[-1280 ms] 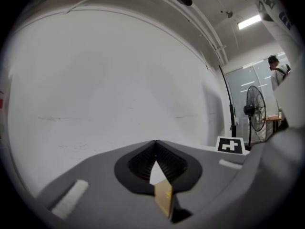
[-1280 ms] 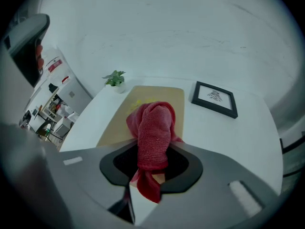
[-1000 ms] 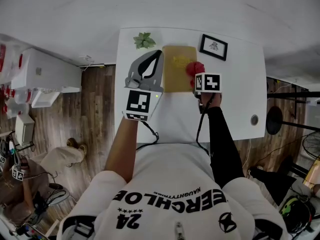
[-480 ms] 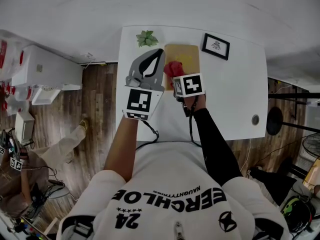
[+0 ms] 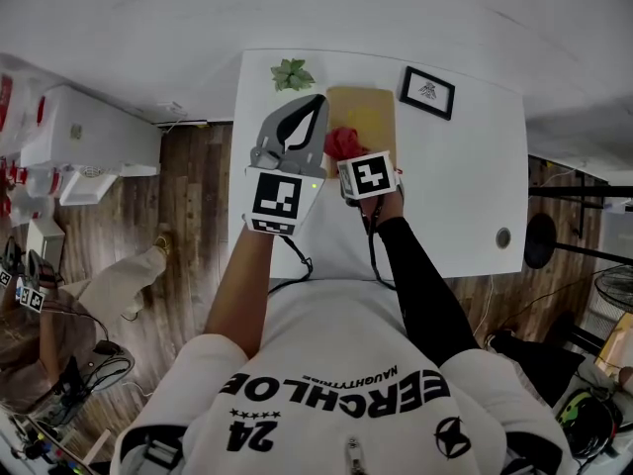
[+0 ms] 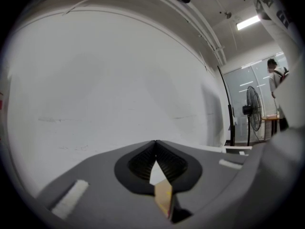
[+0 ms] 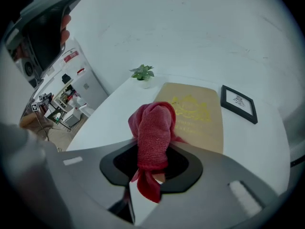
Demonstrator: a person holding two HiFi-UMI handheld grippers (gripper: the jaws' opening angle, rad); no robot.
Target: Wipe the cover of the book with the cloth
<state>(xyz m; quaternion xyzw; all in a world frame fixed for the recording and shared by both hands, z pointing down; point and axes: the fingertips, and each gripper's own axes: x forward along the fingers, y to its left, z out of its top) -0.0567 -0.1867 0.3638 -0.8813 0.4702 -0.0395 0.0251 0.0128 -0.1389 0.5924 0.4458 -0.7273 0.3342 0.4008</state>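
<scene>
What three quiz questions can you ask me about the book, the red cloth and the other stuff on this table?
1. Pick one: what do the right tongs grip? A) a red cloth B) a sponge C) a pencil
2. True or false: the potted plant stands on the white table, not on the book.
3. Fill the gap: in the head view, the black picture frame lies to the ___ of the book.

Key: 1 A. 2 True. 3 right.
</scene>
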